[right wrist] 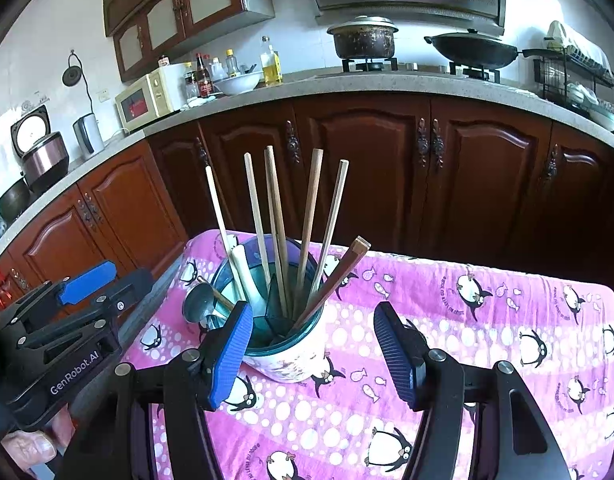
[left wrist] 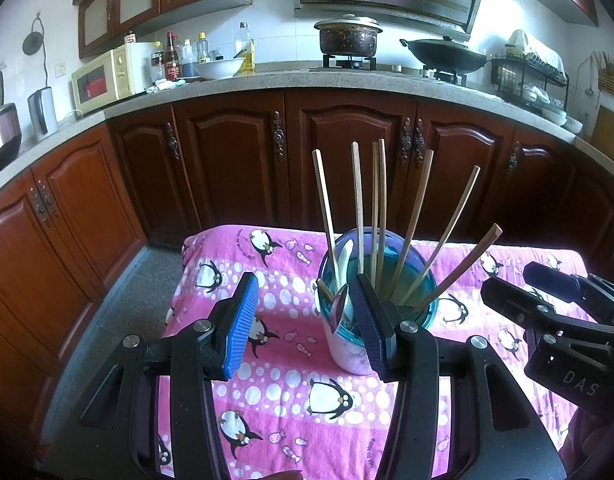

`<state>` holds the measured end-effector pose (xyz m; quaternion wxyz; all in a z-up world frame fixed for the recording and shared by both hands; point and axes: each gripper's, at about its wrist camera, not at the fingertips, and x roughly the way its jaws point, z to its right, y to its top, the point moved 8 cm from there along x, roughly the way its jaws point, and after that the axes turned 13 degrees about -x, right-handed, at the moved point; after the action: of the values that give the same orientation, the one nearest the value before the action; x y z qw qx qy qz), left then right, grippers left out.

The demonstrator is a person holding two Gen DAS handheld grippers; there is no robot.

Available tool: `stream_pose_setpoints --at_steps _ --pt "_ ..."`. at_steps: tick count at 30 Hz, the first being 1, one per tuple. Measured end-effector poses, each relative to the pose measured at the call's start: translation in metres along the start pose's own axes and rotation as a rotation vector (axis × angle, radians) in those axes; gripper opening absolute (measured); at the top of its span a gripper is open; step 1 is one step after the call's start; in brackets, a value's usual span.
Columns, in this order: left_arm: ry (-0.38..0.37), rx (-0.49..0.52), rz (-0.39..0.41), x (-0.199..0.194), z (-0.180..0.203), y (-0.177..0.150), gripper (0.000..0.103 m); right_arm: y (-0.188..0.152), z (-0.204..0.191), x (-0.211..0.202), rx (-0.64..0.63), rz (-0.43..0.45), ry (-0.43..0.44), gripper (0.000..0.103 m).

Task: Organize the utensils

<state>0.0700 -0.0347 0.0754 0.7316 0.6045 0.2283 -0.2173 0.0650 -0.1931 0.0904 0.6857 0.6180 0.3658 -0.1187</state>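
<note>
my left tongs (left wrist: pixel 305 320) are apart with nothing in them. my right tongs (right wrist: pixel 313 350) are apart too, and hold nothing. the cup (right wrist: pixel 291 354) stands on the pink penguin cloth (right wrist: pixel 487 344), full of chopsticks (right wrist: pixel 309 216) and spoons (right wrist: pixel 247 276), between both tongs.

The chopsticks (right wrist: pixel 309 216) look like bare matt wood, some pale, some reddish. Their holder (right wrist: pixel 285 344) has a glossy teal translucent plastic rim over a smooth white body. A shiny metal ladle (right wrist: pixel 199 302) leans beside a white glossy spoon (right wrist: pixel 247 280). The tablecloth (right wrist: pixel 447 320) is soft pink fleecy cloth. Ribbed blue rubbery pads (left wrist: pixel 243 320) sit on matt black plastic arms with metal bolts
</note>
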Motion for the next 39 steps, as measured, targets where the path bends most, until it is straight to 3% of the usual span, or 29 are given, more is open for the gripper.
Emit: stream_pose_setpoints --at_steps 39 --pt "0.004 0.005 0.004 0.002 -0.0016 -0.0014 0.048 -0.0002 -0.0047 0.0021 -0.008 -0.004 0.008 0.061"
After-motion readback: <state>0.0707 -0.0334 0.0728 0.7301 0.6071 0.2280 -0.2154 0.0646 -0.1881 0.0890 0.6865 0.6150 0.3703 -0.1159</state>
